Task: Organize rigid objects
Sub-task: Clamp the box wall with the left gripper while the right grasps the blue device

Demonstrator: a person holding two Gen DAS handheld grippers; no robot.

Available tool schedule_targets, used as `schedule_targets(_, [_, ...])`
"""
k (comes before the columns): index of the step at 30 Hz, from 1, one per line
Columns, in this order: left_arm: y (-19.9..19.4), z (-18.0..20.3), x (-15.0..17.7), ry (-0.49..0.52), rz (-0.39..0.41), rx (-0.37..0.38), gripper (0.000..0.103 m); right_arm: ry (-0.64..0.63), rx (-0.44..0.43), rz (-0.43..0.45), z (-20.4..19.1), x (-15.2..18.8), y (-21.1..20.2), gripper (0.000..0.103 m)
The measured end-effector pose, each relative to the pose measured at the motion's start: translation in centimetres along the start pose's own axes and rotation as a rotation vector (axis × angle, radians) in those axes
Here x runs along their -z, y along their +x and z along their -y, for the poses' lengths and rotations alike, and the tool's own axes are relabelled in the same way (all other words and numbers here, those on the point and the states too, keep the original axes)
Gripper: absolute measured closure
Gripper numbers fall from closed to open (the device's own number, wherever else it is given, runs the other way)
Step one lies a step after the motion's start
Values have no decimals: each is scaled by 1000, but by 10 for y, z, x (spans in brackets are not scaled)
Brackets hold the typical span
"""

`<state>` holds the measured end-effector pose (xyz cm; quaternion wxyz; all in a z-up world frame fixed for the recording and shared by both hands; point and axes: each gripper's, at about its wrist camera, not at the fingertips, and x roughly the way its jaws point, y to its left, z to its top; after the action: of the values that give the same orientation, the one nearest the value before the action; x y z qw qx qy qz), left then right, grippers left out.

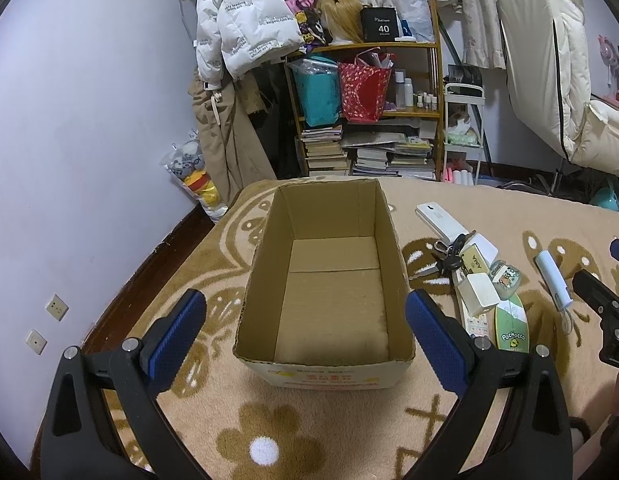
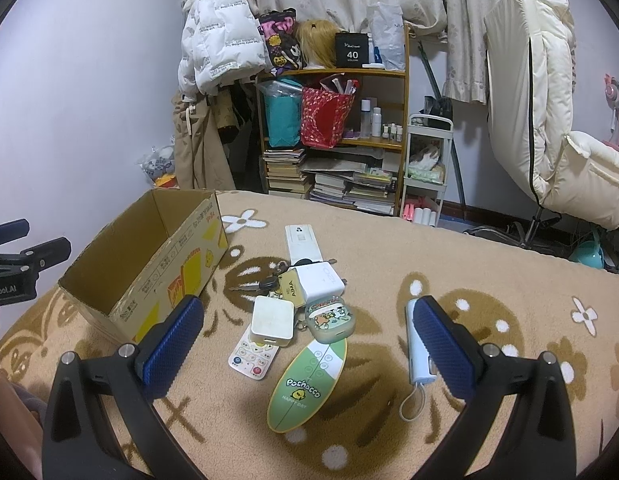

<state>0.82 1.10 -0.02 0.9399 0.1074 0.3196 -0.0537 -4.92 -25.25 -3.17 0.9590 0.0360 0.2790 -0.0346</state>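
Cardboard box point(image 1: 325, 280) (open, upright) beside clutter, between left gripper point(image 1: 305, 320) fingers.

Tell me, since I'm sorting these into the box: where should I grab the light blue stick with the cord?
Probably grip the light blue stick across its narrow middle, from above with the open right gripper. It lies flat, apart from the pile; the cord loop trails toward you.

The box point(image 1: 325, 280) is open-topped and bare inside; right of it, clutter point(image 2: 293, 304) crowds the blanket point(image 2: 489, 264).
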Motion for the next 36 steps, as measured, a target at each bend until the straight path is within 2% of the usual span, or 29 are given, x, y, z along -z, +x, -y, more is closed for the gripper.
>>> schedule_targets(4, [6, -5, -9, 0, -37, 29, 4, 6, -3, -7, 2, 1, 2, 0])
schedule_targets(7, [9, -7, -16, 30, -51, -5, 4, 25, -10, -22, 7, -1, 11, 0])
schedule_targets(11, [22, -14, -28, 25, -108, -17, 4, 59, -23, -40, 14, -8, 29, 0])
schedule_targets(20, [64, -27, -46, 28, -236, -8, 4, 67, 29, -97, 39, -17, 51, 0])
schedule_targets(25, [92, -33, -54, 36, -281, -21, 4, 111, 43, -141, 58, -20, 73, 0])
schedule_targets(31, [125, -46, -49, 17, -366, -6, 4, 138, 69, -197, 73, -15, 94, 0])
schedule_targets(36, [147, -55, -37, 12, -420, -43, 4, 164, 75, -229, 83, -13, 105, 0])
